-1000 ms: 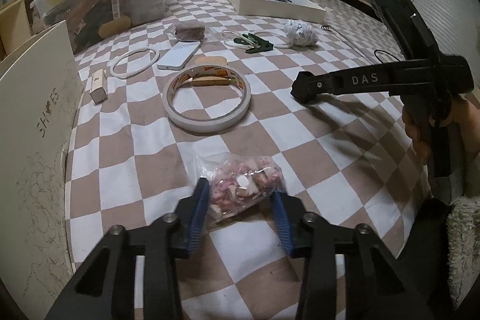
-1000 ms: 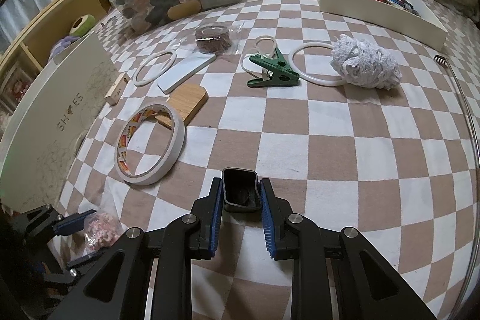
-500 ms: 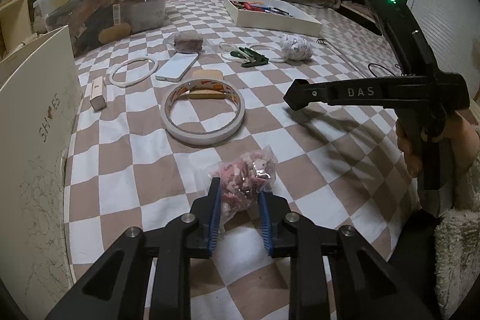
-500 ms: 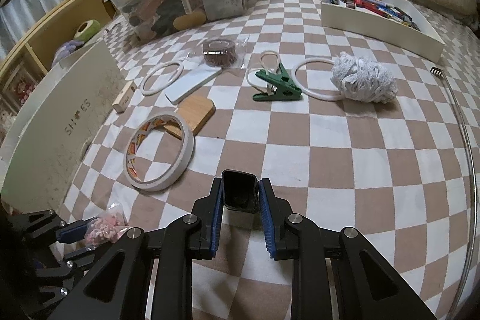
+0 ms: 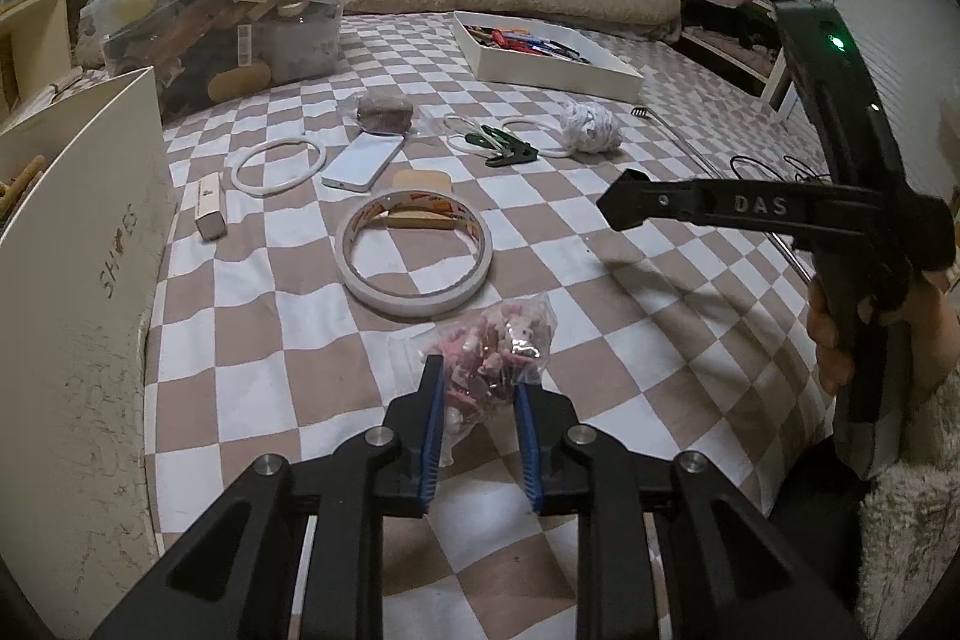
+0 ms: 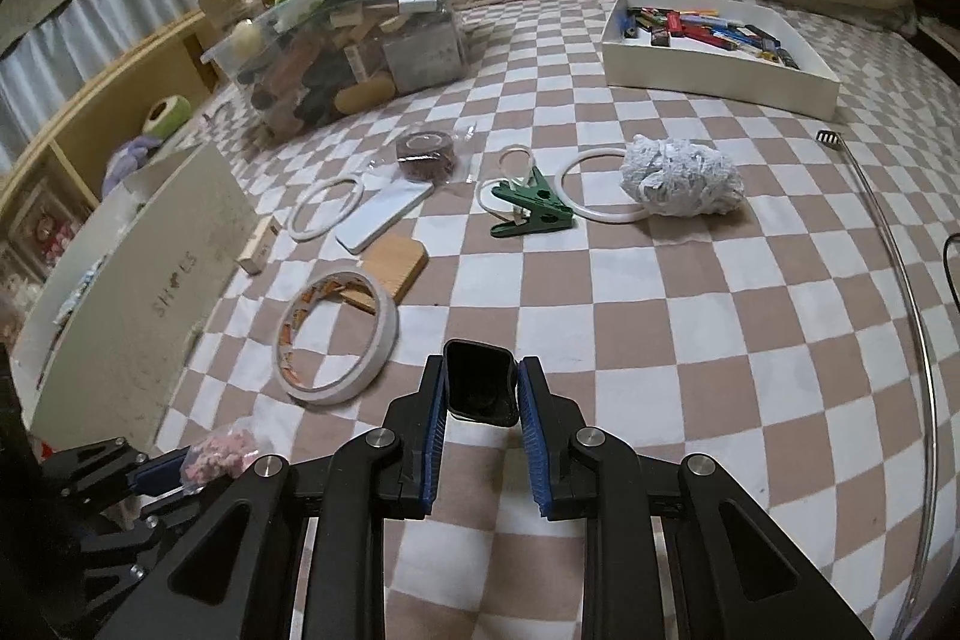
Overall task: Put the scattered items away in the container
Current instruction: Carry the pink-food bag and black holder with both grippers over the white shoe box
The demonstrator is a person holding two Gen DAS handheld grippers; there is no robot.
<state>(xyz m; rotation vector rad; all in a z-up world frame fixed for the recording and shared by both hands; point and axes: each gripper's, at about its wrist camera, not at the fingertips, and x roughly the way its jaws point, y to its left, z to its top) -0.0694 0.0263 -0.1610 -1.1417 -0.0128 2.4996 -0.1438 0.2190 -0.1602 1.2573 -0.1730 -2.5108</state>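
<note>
A: Both tongs are clamped. The left gripper (image 5: 479,388) pinches a clear bag of pink bits (image 5: 501,349) by its near end; the right gripper (image 6: 482,391) squeezes a small black case (image 6: 480,388).

B: Why hold them raised?

A: I'd judge both are lifted off the checked bedspread (image 6: 690,340) for carrying. The tall white box (image 5: 78,280) standing at the left looks the likeliest container.

B: Anything unclear?

A: The box's inside is hidden, and what the bag or the case contains I cannot tell. The tape roll (image 5: 414,250), green clip (image 6: 531,214) and white rings remain scattered farther off.
</note>
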